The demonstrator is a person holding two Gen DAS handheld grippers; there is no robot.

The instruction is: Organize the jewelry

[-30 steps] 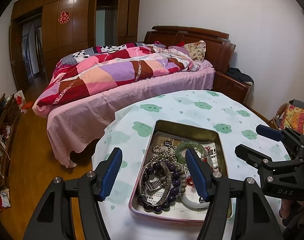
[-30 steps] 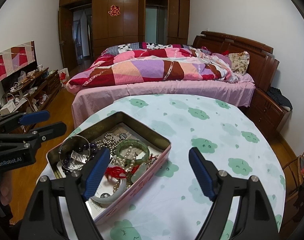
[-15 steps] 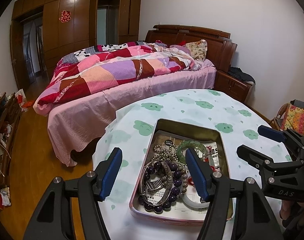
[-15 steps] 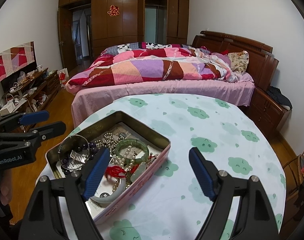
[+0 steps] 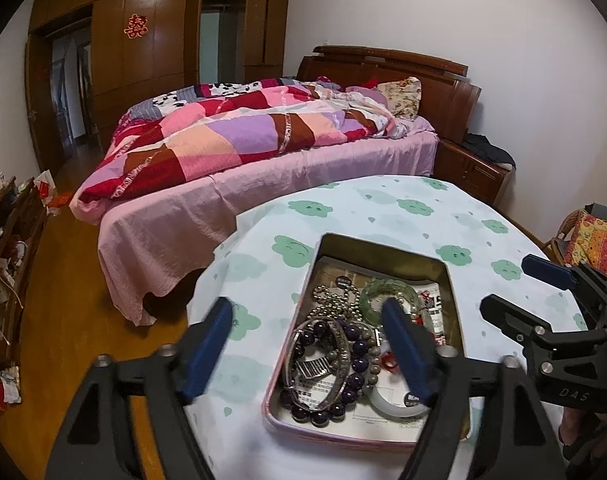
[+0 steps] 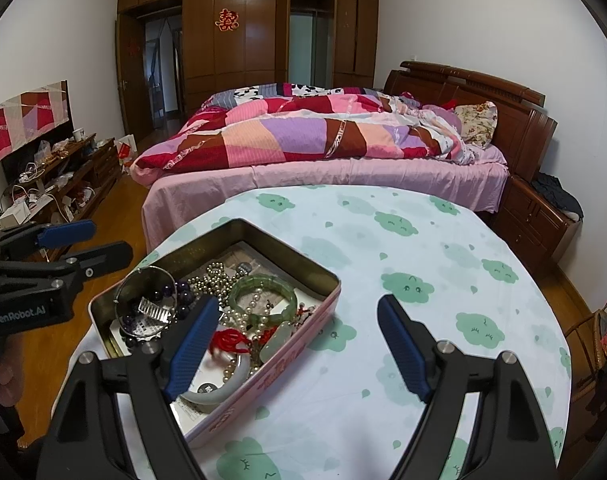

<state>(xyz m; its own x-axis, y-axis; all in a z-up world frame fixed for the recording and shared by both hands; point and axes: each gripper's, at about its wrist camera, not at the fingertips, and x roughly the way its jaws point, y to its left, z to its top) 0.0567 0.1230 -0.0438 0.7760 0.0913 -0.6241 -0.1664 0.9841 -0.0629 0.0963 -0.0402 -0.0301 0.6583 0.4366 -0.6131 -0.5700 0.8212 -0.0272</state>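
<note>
- Left wrist view: left tongs [image 5: 305, 344] spread wide, nothing between the blue pads, poised above the near left part of the open tin [image 5: 455, 280]; one finger over the cloth of the tabletop [image 5: 383, 208], the other over the jewelry inside the tin
- Jewelry all heaped in the tin: silver bangle [image 5: 345, 356] lying on the purple bead bracelet [image 5: 359, 350], metal bead chain [image 5: 335, 300] behind, green jade bangle [image 5: 387, 290] further back, white bangle [image 5: 383, 402] at the near right corner
- Right tongs [image 5: 503, 288] seen from the side at the tin's right, spread apart, gripping nothing
- Right wrist view: right tongs [image 6: 295, 344] equally wide and bare, one finger over the tin's near end above the red cord [image 6: 229, 340], the other over bare cloth to the right
- Pearl strand [image 6: 239, 312] and pale jade pendant [image 6: 277, 340] tangled with the green bangle; left tongs [image 6: 91, 244] hovering at the tin's far left, spread, touching nothing
- Step in hand, as a judgement: unclear from one moment, fitting either a tangled pile awaiting sorting or pieces already gathered into the tin
- Any pick from this heap calling for a single piece lying on top, gripped across its rim, lifted slowly against snagging on the chains
</note>
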